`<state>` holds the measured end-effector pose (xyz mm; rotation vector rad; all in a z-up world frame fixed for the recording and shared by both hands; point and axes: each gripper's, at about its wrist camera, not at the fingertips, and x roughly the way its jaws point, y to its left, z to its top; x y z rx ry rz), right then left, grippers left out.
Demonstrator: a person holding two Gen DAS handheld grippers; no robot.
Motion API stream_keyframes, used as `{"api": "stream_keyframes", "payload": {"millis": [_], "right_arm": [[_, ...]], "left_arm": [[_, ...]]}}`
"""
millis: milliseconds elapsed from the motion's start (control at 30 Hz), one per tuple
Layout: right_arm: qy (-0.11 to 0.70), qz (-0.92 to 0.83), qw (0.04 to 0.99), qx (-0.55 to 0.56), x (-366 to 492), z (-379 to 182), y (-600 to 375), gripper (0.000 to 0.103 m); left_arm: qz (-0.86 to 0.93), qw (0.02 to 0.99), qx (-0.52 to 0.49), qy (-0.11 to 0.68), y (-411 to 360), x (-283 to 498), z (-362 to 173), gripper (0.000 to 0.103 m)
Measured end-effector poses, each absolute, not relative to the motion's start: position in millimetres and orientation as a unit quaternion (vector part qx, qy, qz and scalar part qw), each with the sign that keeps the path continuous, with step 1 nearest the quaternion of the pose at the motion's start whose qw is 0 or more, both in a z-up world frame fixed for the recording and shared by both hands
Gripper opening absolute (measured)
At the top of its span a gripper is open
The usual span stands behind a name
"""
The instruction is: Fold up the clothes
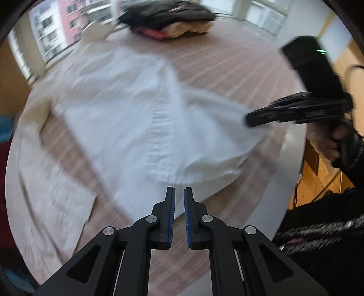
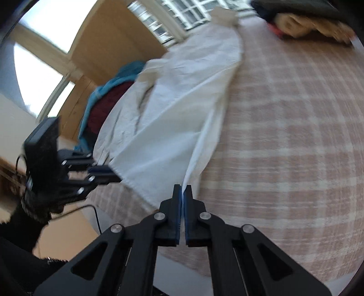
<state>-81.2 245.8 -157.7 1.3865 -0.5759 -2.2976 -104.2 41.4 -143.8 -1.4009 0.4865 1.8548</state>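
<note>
The right gripper [image 2: 182,193] pinches a hem fold of the white shirt [image 2: 177,109], which runs off toward 11 o'clock across the checked cloth [image 2: 284,136]. The left gripper [image 1: 179,193] is slightly spread and holds nothing, the shirt lying at its 12 o'clock; folded clothes [image 1: 168,20] are piled beyond

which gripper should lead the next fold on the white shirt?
Right. The right gripper is shut on the hem of the white cotton shirt, so it could probably carry that edge across the striped bedcover. The left gripper is slightly open, empty, near the hem.
</note>
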Motion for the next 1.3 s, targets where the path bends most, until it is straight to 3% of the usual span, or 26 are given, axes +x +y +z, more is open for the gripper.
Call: {"api": "stream_keyframes", "payload": {"millis": [233, 567, 700, 800, 933, 1067, 1300], "right_arm": [[-0.165, -0.811, 0.226, 0.514, -94.8, -163.2, 208.0, 0.002], [-0.140, -0.782, 0.288, 0.535, -120.4, -178.9, 145.2, 0.003], [-0.152, -0.769, 0.284, 0.552, -120.7, -184.4, 149.4, 0.007], [-0.163, -0.769, 0.290, 0.546, -110.3, -172.3, 169.8, 0.017], [-0.180, -0.788, 0.263, 0.527, -107.9, -147.3, 226.8, 0.040], [-0.212, -0.809, 0.196, 0.512, -165.9, -143.4, 300.1, 0.040], [-0.239, -0.768, 0.208, 0.557, -265.2, -178.5, 320.5, 0.040]], "left_arm": [[0.730, 0.352, -0.561, 0.169, 14.1, -112.0, -141.9, 0.007], [0.739, 0.373, -0.510, 0.232, 39.3, -157.7, -114.4, 0.013], [0.733, 0.392, -0.494, 0.254, 59.4, -189.6, -112.7, 0.015], [0.717, 0.422, -0.491, 0.260, 86.5, -199.6, -120.4, 0.018], [0.703, 0.435, -0.496, 0.264, 100.1, -192.7, -133.1, 0.018], [0.701, 0.446, -0.492, 0.259, 103.5, -165.4, -132.4, 0.023], [0.709, 0.430, -0.508, 0.233, 96.4, -143.1, -131.2, 0.024]]}}
